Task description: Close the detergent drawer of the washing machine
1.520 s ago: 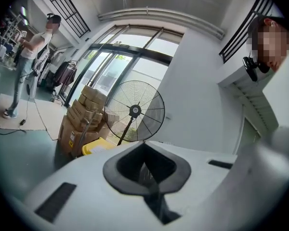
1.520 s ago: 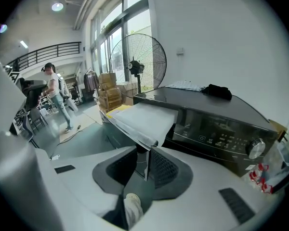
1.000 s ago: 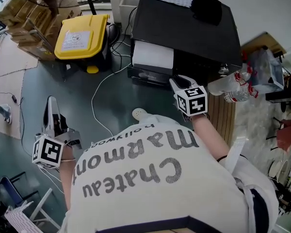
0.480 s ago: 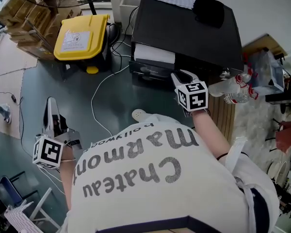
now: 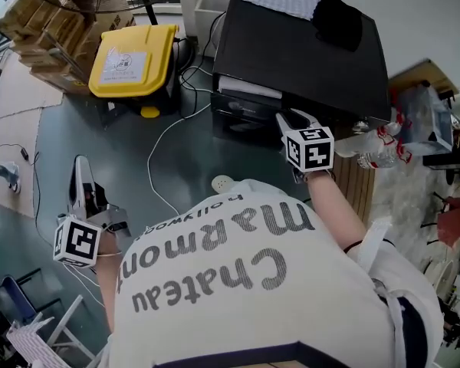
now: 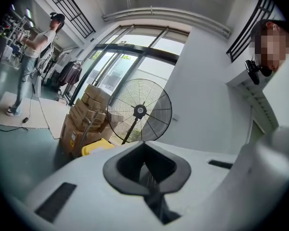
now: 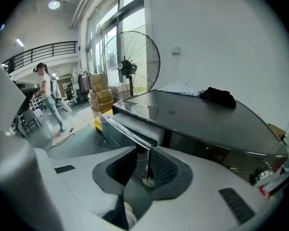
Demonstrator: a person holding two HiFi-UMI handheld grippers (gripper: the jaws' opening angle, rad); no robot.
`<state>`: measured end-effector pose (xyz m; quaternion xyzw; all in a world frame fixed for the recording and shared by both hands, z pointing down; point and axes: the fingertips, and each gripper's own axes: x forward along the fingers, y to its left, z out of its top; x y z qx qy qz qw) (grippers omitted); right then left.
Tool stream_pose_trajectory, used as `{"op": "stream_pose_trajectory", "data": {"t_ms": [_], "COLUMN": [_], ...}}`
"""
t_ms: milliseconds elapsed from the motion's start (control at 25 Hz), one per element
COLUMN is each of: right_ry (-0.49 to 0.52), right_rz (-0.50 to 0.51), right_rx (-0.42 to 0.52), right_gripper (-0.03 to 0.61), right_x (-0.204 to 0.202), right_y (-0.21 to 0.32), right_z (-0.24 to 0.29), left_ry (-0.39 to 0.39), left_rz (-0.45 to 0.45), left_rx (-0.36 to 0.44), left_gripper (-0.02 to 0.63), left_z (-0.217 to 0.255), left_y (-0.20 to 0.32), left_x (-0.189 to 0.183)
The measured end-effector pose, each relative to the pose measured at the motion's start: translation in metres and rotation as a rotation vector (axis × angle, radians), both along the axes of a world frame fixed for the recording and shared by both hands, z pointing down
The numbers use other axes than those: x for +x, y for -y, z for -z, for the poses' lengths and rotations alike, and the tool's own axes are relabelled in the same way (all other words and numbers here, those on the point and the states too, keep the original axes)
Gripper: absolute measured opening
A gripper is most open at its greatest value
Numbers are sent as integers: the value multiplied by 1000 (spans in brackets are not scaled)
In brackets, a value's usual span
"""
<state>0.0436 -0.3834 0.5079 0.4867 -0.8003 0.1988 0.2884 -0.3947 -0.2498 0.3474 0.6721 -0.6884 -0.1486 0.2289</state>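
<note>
We note the right gripper (image 7: 143, 159), jaws part open, straddling the front edge of the nearly shut detergent drawer (image 5: 248, 90) on the far washing machine (image 5: 307, 48); left gripper (image 6: 145, 171) closed, empty.

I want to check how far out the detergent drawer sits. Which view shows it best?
The right gripper view: the detergent drawer fills its centre, close and side-on, partly out. The head view shows only a white sliver from above; the left gripper view misses it.
</note>
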Motion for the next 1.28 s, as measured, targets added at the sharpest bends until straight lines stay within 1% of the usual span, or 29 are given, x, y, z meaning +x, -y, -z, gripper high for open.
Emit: {"op": "stream_pose_trajectory", "data": {"t_ms": [40, 280, 400, 520, 600, 680, 720, 800, 880, 1160, 1280], "right_ry": [-3, -19, -21, -18, -17, -14, -13, -12, -7, -8, 1], "right_rz": [2, -13, -17, -27, -38, -48, -51, -56, -63, -88, -123], "right_rx": [3, 21, 20, 21, 21, 18, 17, 17, 15, 19, 11], "right_gripper": [104, 106, 106, 106, 106, 107, 107, 107, 107, 109, 112], "right_x": [0, 0, 1, 2, 2, 1, 2, 3, 4, 4, 7], "right_y": [1, 12, 16, 20, 25, 30, 31, 34, 36, 38, 37], "right_z": [0, 1, 0, 0, 1, 2, 2, 3, 3, 4, 2], "left_ry": [11, -28, -17, -32, -23, 12, 11, -27, -38, -32, -14], "left_rz": [-7, 10, 9, 26, 25, 11, 14, 40, 49, 55, 40], "left_rx": [6, -1, -4, 0, 3, 7, 4, -8, -10, -5, -5], "left_gripper": [8, 8, 8, 8, 8, 8, 8, 8, 8, 8, 8], "left_z": [3, -1, -2, 0, 2, 6, 6, 0, -1, 2, 4], "left_y": [3, 9, 10, 10, 11, 12, 11, 7, 6, 6, 8], "left_x": [1, 0, -2, -4, -6, -6, -6, -9, -11, -13, -10]}}
